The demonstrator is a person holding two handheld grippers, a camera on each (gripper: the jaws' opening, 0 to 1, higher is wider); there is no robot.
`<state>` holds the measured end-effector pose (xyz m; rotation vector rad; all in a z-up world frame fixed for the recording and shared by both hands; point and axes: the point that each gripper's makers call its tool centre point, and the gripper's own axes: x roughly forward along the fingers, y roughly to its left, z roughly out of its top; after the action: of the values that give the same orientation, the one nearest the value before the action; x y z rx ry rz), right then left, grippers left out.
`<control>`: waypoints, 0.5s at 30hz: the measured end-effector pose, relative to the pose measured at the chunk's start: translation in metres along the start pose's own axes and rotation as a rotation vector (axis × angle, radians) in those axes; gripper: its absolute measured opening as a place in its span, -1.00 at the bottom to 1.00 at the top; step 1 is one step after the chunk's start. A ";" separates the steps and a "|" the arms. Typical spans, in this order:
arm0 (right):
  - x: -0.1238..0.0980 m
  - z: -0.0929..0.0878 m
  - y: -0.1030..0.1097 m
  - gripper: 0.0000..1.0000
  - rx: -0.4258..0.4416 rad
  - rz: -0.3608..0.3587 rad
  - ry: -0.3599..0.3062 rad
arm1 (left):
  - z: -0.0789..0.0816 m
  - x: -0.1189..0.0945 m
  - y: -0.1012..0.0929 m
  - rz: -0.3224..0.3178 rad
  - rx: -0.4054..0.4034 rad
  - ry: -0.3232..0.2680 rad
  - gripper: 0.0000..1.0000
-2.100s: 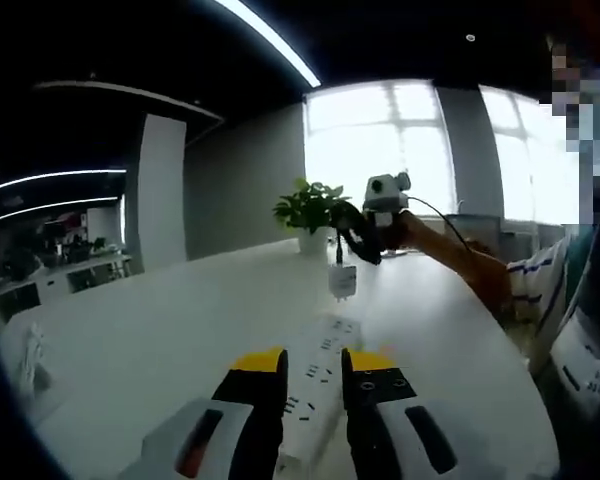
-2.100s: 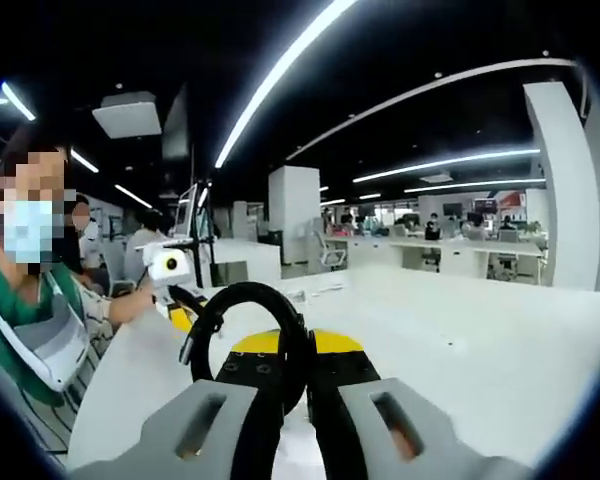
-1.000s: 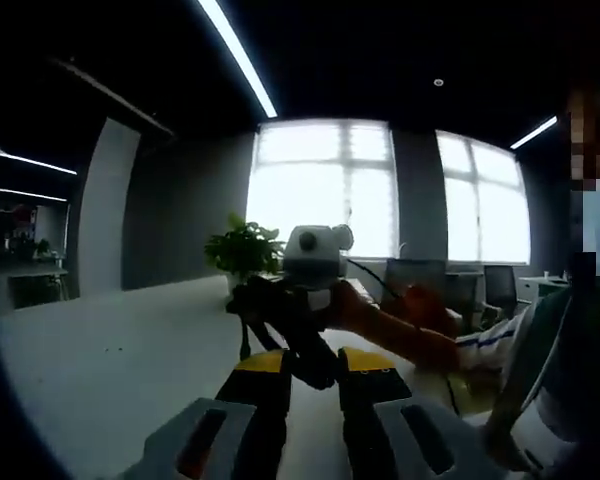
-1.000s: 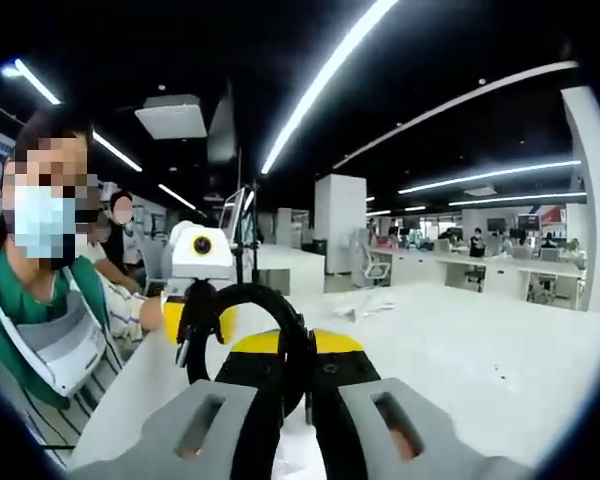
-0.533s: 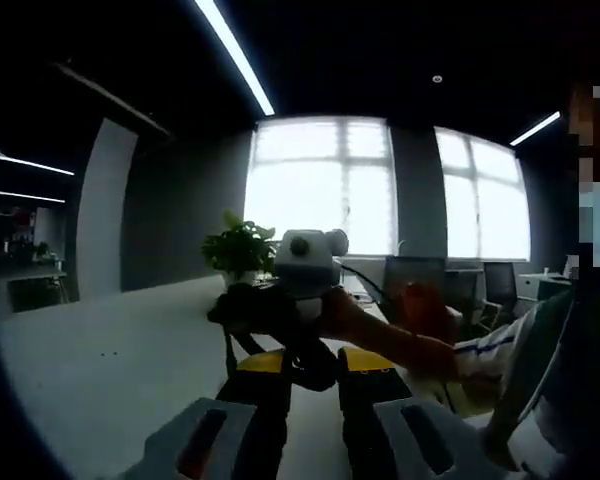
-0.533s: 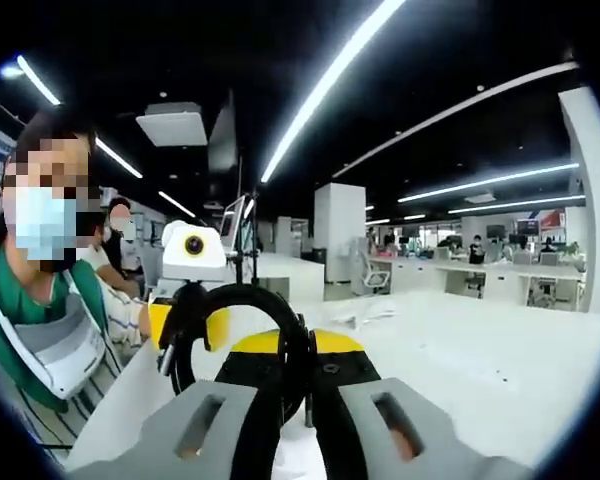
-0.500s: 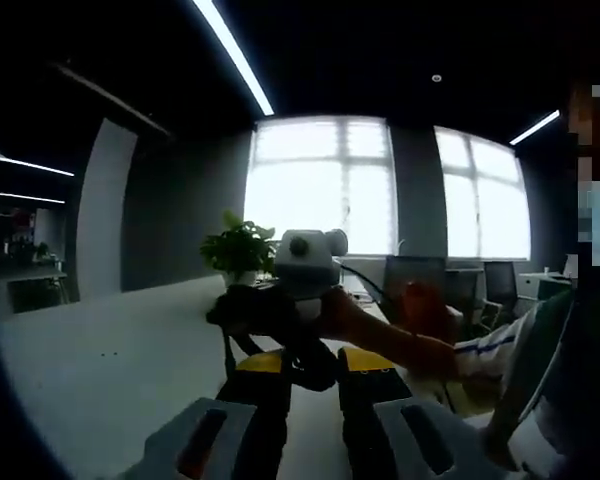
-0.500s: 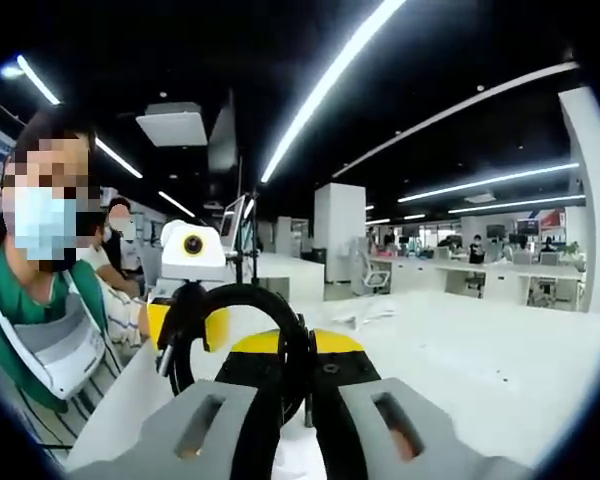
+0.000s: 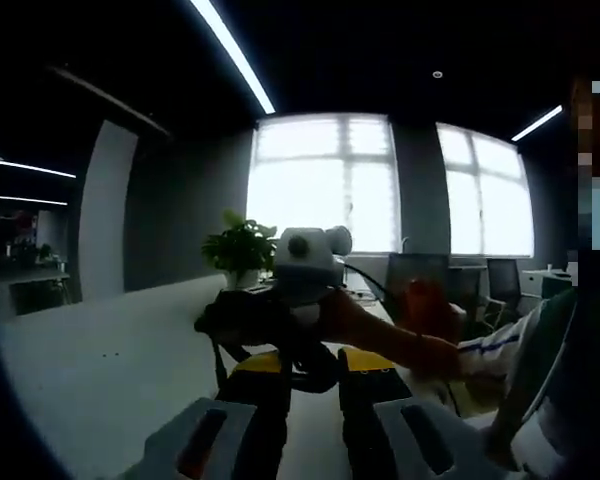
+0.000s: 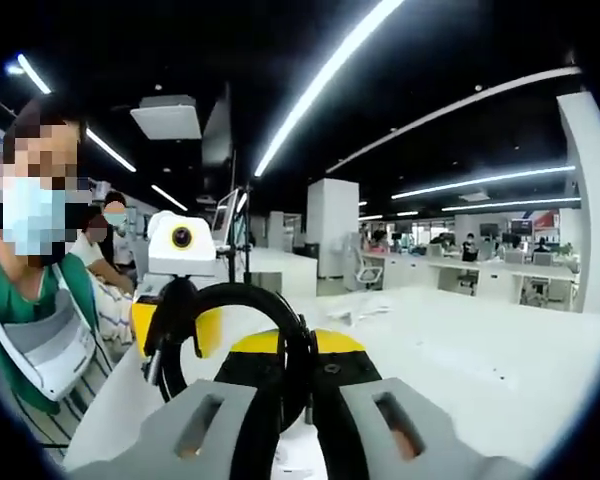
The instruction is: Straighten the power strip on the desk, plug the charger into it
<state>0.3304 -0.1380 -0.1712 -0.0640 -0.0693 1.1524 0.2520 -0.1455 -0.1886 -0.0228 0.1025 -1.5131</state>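
**Lighting and picture quality: both gripper views**

Left gripper view: you face bright windows (image 9: 380,180), blown out to plain white. Everything before them is backlit; the right gripper (image 9: 270,330) reads as a near-black silhouette, soft-edged. Ceiling dark, crossed by one light strip (image 9: 230,55). The desk (image 9: 100,360) is dim grey.

Right gripper view: better lit, you have long ceiling strips (image 10: 325,80) glaring white against a black ceiling. The desk (image 10: 480,360) is bright and evenly lit, with little shadow. Straight lines bow toward the edges. Near jaws are slightly soft; the far office is small and indistinct.

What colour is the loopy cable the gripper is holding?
Black cable, clearest in the right gripper view.
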 end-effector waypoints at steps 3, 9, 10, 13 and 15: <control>0.004 -0.002 0.003 -0.85 -0.005 0.004 0.007 | -0.001 0.000 -0.001 -0.002 0.005 0.004 -0.64; 0.006 -0.001 0.005 -0.84 -0.025 0.002 0.020 | -0.003 0.001 -0.001 -0.006 0.000 0.005 -0.65; 0.006 0.000 0.006 -0.84 -0.029 0.002 0.020 | -0.003 0.002 -0.002 -0.009 -0.004 0.005 -0.65; 0.004 0.001 0.006 -0.84 -0.038 -0.004 0.018 | -0.001 0.004 -0.002 -0.011 -0.010 0.002 -0.65; 0.003 0.002 0.005 -0.84 -0.041 -0.007 0.018 | -0.001 0.005 -0.003 -0.012 -0.010 0.002 -0.65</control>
<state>0.3267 -0.1329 -0.1701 -0.1101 -0.0771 1.1437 0.2493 -0.1506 -0.1898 -0.0302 0.1119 -1.5244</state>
